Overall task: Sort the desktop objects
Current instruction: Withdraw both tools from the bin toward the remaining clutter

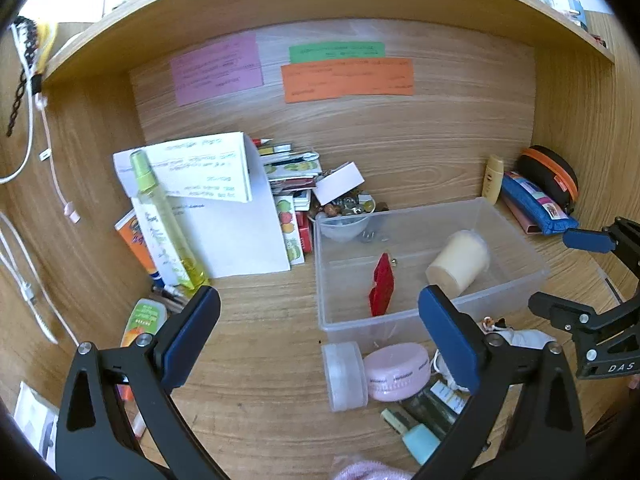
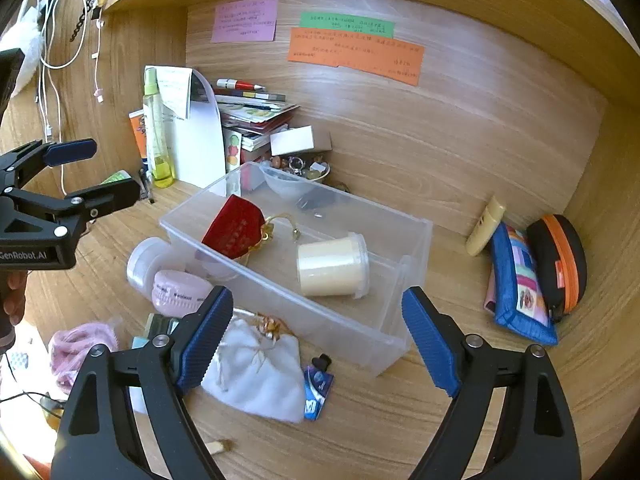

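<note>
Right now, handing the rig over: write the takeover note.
Left gripper: open, empty.
Right gripper: open, empty.
Clear plastic bin: holds a red charm pouch and a cream jar lying on its side.
Left on the desk in front of the bin: pink round case, frosted jar, white drawstring pouch, blue wrapper.

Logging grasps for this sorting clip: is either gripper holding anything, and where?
Nothing is held: left gripper and right gripper both stand open and empty.
</note>
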{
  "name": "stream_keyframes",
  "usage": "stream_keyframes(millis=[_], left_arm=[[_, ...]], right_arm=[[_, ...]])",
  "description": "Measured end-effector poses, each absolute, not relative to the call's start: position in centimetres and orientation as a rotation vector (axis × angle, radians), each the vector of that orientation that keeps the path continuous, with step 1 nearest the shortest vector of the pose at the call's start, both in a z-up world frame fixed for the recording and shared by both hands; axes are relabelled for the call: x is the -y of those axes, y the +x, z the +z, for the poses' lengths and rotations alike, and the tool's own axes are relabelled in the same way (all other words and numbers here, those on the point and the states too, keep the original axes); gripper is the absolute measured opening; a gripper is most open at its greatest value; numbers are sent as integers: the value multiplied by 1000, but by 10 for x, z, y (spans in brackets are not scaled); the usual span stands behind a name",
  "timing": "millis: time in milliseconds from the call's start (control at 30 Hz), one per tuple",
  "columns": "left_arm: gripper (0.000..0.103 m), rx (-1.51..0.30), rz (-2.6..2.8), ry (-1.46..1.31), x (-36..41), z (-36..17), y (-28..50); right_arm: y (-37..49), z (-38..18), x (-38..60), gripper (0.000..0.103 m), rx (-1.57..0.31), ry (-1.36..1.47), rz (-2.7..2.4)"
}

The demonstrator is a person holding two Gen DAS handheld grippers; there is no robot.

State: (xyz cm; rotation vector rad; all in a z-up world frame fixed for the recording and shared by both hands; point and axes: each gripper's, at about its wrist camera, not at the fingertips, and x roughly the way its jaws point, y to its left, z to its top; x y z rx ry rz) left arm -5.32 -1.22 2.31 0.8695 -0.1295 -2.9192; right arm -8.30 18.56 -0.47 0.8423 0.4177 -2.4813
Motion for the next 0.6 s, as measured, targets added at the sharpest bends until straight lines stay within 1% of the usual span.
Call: stream_keyframes(millis=[400,600], left_arm=[[101,74,-2848,903,41,6,-13],[101,10,-2818,1041,53,-25,11]], right_arm=[[-63,-16,-202,85,-362,881,-2489],[-53,-28,-209,86,-351,913,-2489]])
